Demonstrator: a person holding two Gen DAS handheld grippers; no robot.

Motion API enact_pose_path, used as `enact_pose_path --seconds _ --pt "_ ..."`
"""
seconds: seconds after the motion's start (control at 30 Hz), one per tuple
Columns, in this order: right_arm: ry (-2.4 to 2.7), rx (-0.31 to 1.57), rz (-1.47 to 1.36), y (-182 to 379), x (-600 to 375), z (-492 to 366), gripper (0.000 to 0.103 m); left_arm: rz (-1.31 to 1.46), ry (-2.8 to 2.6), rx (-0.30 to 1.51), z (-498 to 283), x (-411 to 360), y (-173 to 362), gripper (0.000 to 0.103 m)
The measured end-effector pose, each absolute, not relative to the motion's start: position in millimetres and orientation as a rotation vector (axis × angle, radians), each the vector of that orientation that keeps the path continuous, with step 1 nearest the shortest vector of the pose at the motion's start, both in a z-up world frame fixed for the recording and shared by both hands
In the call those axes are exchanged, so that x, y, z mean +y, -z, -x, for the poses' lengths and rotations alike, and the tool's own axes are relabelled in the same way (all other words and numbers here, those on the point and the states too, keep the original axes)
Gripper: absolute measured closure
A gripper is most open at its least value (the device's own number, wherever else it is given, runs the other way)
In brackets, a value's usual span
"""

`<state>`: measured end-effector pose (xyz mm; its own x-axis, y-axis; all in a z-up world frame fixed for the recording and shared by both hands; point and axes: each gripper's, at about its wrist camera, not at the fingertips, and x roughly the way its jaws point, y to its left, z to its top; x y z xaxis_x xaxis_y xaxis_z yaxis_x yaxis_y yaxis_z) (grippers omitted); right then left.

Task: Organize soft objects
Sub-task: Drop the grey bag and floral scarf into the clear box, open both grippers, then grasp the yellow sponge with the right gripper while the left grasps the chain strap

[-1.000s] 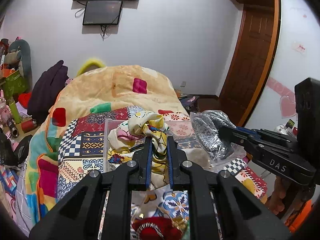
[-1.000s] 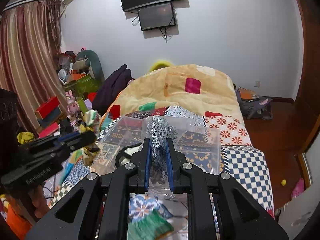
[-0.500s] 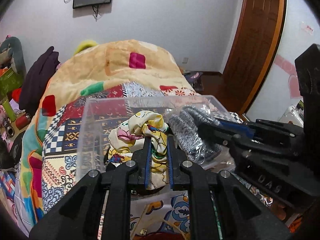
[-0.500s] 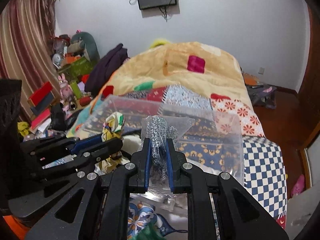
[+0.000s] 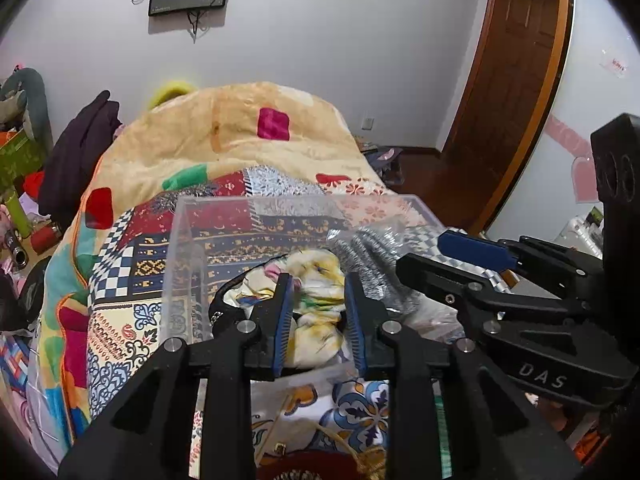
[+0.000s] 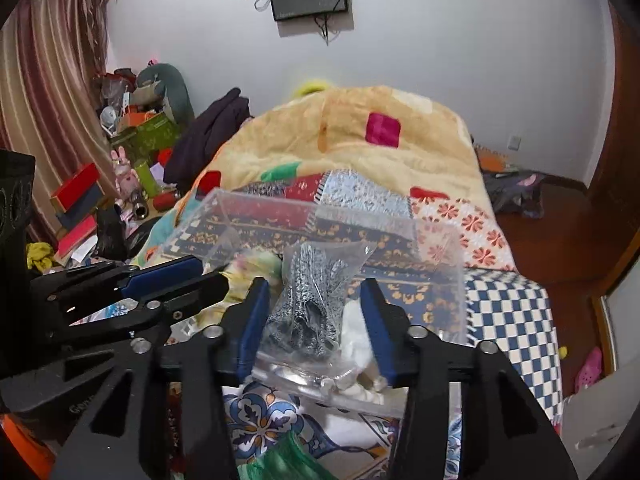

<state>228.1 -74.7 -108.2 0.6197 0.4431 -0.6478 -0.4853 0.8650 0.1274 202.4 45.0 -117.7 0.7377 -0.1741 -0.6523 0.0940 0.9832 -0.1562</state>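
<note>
A clear plastic box point(image 5: 188, 248) point(image 6: 440, 256) stands on the patterned bedspread. A yellow floral cloth point(image 5: 316, 304) lies inside it, between the fingers of my open left gripper point(image 5: 318, 302). A grey-black speckled fabric in a clear bag point(image 6: 316, 300) point(image 5: 372, 252) rests in the box, between the spread fingers of my open right gripper point(image 6: 316, 316). The two grippers sit side by side at the box's near edge; the right gripper point(image 5: 472, 256) shows in the left wrist view and the left gripper point(image 6: 176, 280) in the right wrist view.
A folded yellow quilt point(image 5: 240, 132) covers the bed behind the box. Cluttered boxes and toys point(image 6: 132, 148) stand at the left. A wooden door point(image 5: 512, 80) is at the right. More patterned cloths point(image 6: 260, 416) lie in front of the box.
Both grippers moved down to the box and opened. The floral cloth and the bagged grey fabric left the jaws and now lie inside the box.
</note>
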Motion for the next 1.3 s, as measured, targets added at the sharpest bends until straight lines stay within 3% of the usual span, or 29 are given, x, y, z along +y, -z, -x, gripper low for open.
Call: enact_pose_path --seconds 0.13,0.5,0.6,1.13,1.3 --pt "-0.517 0.685 0.068 93 -83 -216 0.051 0.125 0.148 0.684 -185 45 100 0.069" --pt "-0.423 0.564 0.062 58 -122 -174 0.021 0.129 0.114 0.605 -134 42 66 0.035" --pt "-0.398 0.566 0.049 58 -136 -168 0.020 0.139 0.093 0.612 -125 43 68 0.027" --pt "-0.225 0.823 -0.030 142 -212 -160 0.020 0.182 0.000 0.842 -104 55 159 0.026" --pt "-0.205 0.917 -0.051 171 -220 -168 0.020 0.183 -0.002 0.884 -106 55 180 0.040"
